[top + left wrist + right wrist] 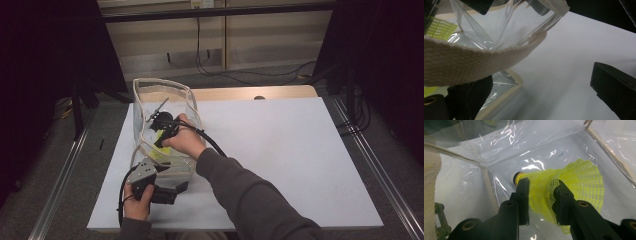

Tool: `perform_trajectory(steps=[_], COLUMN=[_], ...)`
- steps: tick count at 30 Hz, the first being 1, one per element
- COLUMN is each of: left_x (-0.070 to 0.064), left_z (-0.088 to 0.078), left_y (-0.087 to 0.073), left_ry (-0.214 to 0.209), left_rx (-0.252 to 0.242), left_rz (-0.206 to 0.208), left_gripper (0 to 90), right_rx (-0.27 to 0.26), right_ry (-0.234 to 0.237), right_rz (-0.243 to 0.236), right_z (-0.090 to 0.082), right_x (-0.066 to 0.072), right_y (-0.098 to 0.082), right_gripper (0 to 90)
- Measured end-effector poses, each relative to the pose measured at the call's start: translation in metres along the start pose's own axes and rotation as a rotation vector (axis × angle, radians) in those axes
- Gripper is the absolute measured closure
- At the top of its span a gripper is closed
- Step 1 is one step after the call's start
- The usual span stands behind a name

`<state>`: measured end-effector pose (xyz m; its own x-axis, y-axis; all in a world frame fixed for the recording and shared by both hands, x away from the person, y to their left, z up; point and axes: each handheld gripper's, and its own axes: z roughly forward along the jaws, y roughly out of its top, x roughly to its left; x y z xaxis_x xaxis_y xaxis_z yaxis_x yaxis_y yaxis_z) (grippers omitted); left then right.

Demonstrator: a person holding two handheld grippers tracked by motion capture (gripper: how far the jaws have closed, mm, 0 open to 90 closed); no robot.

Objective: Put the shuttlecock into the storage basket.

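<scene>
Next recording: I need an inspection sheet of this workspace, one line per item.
Surface: white board on a wooden table, bare to the right of the bag.
Job's things: clear plastic bag with beige webbing trim, mouth held open; yellow shuttlecock inside it.
Clutter: nothing seen.
Grippers: right gripper reaches into the bag, jaws pressed on the shuttlecock's skirt; left gripper at the bag's near edge, with the webbing strap across one jaw; grip unclear.
Cables: a black cable trails from the right gripper; more cables lie on the floor beyond the table.
Surroundings: dark curtains on both sides, pale wall behind.
</scene>
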<state>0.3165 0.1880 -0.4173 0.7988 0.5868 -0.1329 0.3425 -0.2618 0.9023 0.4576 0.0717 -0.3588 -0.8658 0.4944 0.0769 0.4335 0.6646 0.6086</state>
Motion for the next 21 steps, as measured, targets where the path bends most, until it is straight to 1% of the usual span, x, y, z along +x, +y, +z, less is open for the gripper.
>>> perform_trajectory(steps=[2, 4, 9, 18, 19, 21], left_x=[-0.0001, -0.0002, -0.0004, -0.0005, -0.0008, -0.0005], left_z=[0.0, 0.0001, 0.0002, -0.0004, -0.0003, -0.0003], left_y=[0.0, 0.0, 0.0001, 0.0005, 0.0004, 0.0006], left_ry=[0.0, -0.002, -0.002, -0.002, -0.003, -0.004], left_rx=[0.0, -0.002, -0.002, -0.003, -0.003, -0.003], left_rz=[0.0, -0.006, -0.005, -0.005, -0.009, -0.004], left_gripper=[4.1, 4.1, 4.1, 4.1, 4.1, 4.1], right_rx=[-0.005, -0.004, -0.002, -0.002, 0.001, 0.003], right_ry=[0.006, -0.001, -0.004, -0.031, -0.03, -0.032], right_rz=[0.005, 0.008, 0.007, 0.016, 0.016, 0.017], right_z=[-0.0019, -0.0031, -0.0056, -0.0074, -0.0073, -0.0074], right_x=[-0.0014, -0.0019, -0.003, -0.004, -0.004, -0.004], right_y=[0.0, 0.0002, 0.0004, 0.0004, 0.0003, 0.0002], right_gripper=[72.7, 72.7, 72.6, 67.4, 67.4, 66.5])
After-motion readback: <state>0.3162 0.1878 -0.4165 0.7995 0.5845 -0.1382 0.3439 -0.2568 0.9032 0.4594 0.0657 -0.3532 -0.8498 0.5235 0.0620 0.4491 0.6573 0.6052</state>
